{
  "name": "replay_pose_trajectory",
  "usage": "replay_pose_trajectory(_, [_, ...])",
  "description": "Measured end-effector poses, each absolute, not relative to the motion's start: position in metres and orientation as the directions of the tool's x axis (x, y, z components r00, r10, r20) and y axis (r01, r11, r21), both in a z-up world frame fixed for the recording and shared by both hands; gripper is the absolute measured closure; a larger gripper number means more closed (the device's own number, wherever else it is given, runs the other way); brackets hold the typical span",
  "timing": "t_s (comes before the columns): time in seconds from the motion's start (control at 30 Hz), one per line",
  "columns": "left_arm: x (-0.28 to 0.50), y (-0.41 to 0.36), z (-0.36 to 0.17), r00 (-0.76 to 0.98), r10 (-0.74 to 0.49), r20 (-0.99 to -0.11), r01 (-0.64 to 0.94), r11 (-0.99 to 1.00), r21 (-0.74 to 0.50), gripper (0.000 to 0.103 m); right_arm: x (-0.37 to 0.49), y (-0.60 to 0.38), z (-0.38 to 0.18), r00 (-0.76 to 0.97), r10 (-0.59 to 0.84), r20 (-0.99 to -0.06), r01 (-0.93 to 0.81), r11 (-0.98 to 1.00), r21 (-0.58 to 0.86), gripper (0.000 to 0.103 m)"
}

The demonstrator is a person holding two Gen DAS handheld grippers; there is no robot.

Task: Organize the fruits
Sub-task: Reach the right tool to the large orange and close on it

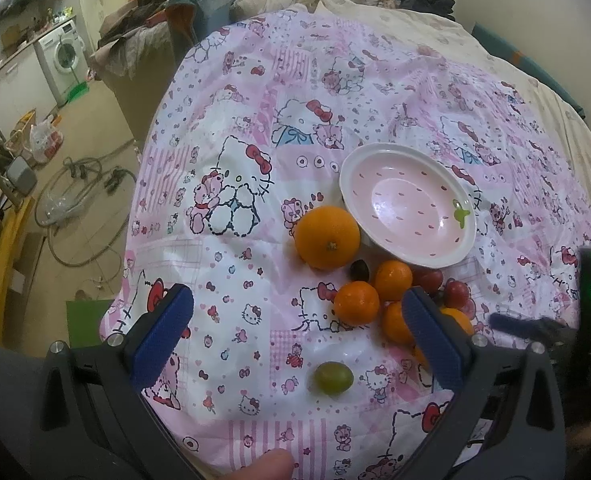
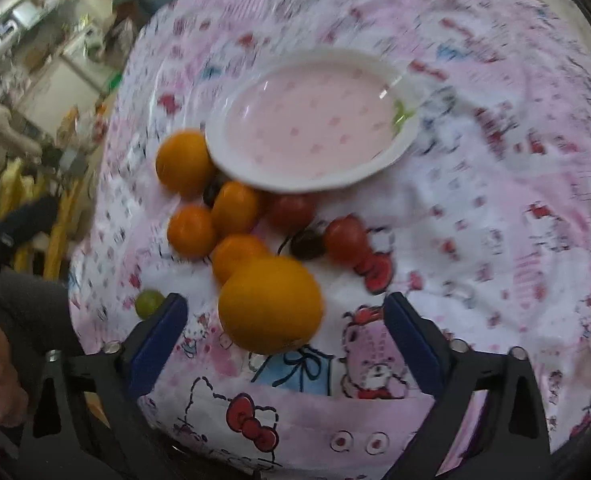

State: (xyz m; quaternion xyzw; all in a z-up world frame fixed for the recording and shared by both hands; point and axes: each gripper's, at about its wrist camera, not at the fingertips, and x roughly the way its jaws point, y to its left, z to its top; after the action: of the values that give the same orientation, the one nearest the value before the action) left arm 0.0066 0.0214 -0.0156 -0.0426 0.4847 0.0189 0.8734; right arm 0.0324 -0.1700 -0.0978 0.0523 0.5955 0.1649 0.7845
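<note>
Where the left tool (image 1: 295,320) hangs with its blue pads spread wide and nothing between them, a green grape (image 1: 333,377) lies alone on the pink cartoon-cat bedspread (image 1: 235,120) of a bed; the right tool (image 2: 285,316) is likewise released, its pads standing either side of a big orange (image 2: 270,304) without touching it, though that view is blurred; just beyond, small oranges (image 1: 356,303) crowd together with red tomatoes (image 1: 456,293) and a dark grape (image 1: 359,270), and another large orange (image 1: 327,237) rests against the rim of the empty pink dish (image 1: 407,210), which tilts on the soft cover; farther off, a cream quilt (image 1: 543,104) and heaped clothes (image 1: 167,12) border the spread; off to the left, hoses (image 1: 79,184) coil on the tan floor (image 1: 95,120), and a washing machine (image 1: 63,58) stands against the far wall.
</note>
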Motion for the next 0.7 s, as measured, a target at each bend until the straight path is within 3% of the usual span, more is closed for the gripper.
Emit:
replay_pose_trajectory(0.1, [0.006,0.023,-0.016,0.528,-0.008,-0.849,-0.076,0.996,-0.056,0.0,0.035,-0.164,-0.114,0.19,0.32,-0.928,-0.179,0.941,0.288,0.021])
replay_pose_trajectory(0.23, [0.006,0.024,-0.017,0.522,-0.008,-0.853,-0.077,0.995,-0.057,0.0,0.036,-0.164,-0.123,0.162,0.342,-0.926,-0.163,0.935,0.317,0.027])
replay_pose_trajectory(0.27, [0.006,0.024,-0.017,0.52,-0.009,-0.854,-0.076,0.996,-0.057,0.0,0.036,-0.164,-0.122,0.16,0.362,-0.918,-0.169,0.927,0.336,0.036])
replay_pose_trajectory(0.3, [0.006,0.024,-0.018,0.518,-0.01,-0.855,-0.074,0.996,-0.057,0.0,0.036,-0.166,-0.119,0.155,0.372,-0.915,-0.174,0.922,0.345,0.039])
replay_pose_trajectory(0.7, [0.01,0.022,-0.026,0.487,0.006,-0.873,-0.071,0.997,-0.032,0.0,0.025,-0.181,-0.089,0.229,0.411,-0.882,-0.2,0.907,0.371,0.041])
